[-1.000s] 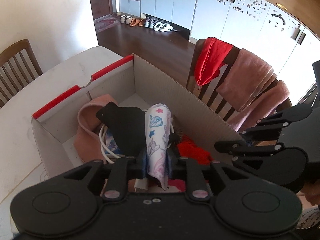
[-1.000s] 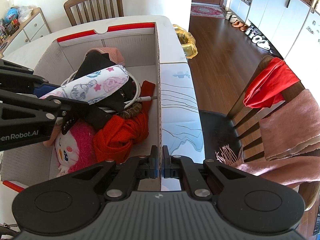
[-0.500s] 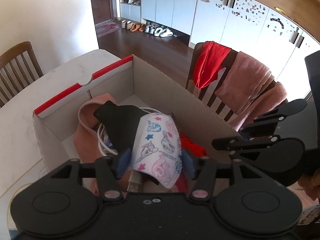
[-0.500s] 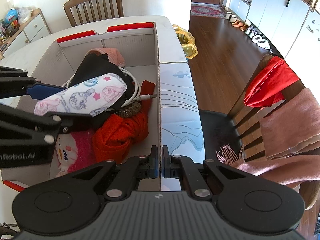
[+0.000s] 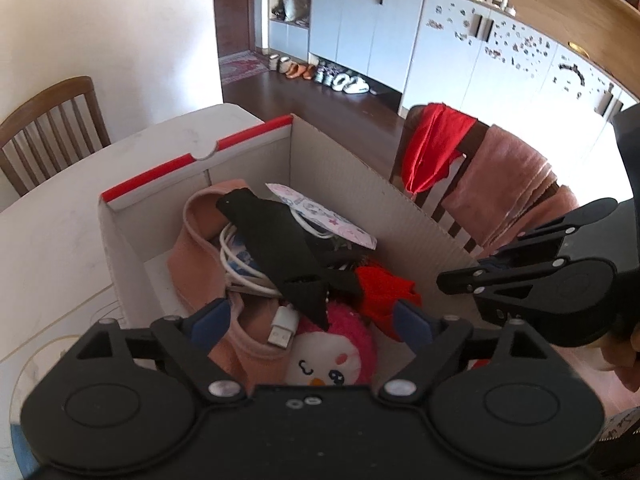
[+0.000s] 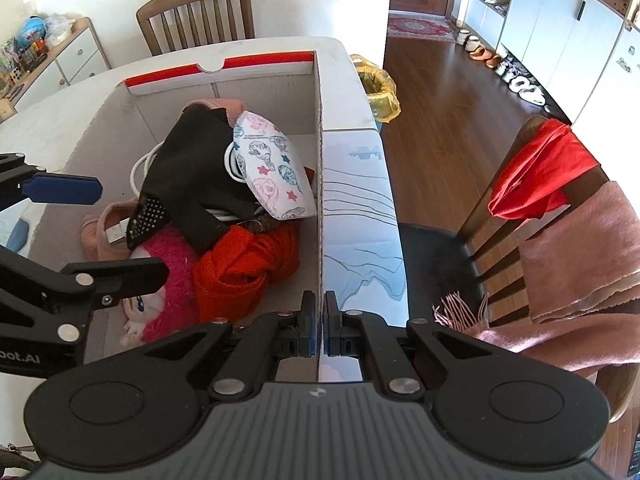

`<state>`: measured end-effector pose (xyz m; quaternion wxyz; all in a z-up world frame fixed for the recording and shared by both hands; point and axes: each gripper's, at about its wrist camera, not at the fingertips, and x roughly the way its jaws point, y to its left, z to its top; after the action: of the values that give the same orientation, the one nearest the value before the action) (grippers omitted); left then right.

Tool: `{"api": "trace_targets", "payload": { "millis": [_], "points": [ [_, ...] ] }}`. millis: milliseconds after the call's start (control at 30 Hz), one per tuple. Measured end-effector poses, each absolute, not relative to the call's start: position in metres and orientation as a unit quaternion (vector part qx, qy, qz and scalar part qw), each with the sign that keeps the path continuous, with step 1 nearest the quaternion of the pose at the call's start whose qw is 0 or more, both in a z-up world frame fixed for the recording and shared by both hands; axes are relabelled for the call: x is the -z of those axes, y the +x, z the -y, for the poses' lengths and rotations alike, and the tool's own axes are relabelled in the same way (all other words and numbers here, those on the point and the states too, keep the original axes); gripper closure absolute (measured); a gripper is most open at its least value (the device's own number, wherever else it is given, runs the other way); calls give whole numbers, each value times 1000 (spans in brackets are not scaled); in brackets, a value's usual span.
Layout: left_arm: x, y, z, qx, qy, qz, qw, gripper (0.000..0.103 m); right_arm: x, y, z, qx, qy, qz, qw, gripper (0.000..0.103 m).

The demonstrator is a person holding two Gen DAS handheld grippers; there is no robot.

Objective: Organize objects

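Note:
A cardboard box [image 6: 320,160] with a red rim [image 5: 168,166] holds a heap of soft things. On top lies a white cartoon-print face mask [image 6: 272,172] [image 5: 320,220], resting on a black cloth [image 6: 188,184] [image 5: 280,252] and leaning on the box wall. My left gripper [image 5: 312,320] [image 6: 130,232] hovers over the heap, its jaws opening wide with nothing between them. My right gripper [image 6: 320,320] is shut on the box's side wall.
Also in the box are a pink garment [image 5: 200,264], a white cable with a USB plug [image 5: 282,328], a pink plush toy [image 5: 332,356] and a red knit [image 6: 248,264]. A chair with a red cloth [image 6: 540,168] and pink towel [image 6: 580,248] stands right of the white table [image 5: 60,220].
The left jaws have spread and let go of the printed mask, which has dropped onto the heap toward the far wall. The left gripper has drawn back a little. The right gripper has stayed put.

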<state>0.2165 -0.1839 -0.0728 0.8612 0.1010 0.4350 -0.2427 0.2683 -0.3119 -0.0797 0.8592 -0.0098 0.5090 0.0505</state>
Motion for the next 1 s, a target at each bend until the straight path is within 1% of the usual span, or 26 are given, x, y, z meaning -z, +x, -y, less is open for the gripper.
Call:
{"api": "trace_targets", "payload": {
  "millis": [67,333,500,633,733,833,1000],
  "points": [
    [70,213,182,235,95,-430,867,11,76,266,313,-55,-8,-506,861,100],
    [53,196,172,205,69,-404,889,9,55,251,323,-75,-13,-481,873,100],
    [37,182,164,181,57,-375,908,6,31,237,321,-90,-47,-429,897,100],
    [22,171,156,168,45,-350,920,4,15,229,321,-112,-43,-403,907,100],
    [11,162,149,162,37,-333,928,1,5,221,317,-118,-40,-383,915,100],
    [4,155,139,159,30,-322,933,1,-5,212,313,-123,-33,-367,921,100],
    [1,144,122,164,14,-326,931,1,-16,195,300,-133,-16,-351,927,99]
  ]
}}
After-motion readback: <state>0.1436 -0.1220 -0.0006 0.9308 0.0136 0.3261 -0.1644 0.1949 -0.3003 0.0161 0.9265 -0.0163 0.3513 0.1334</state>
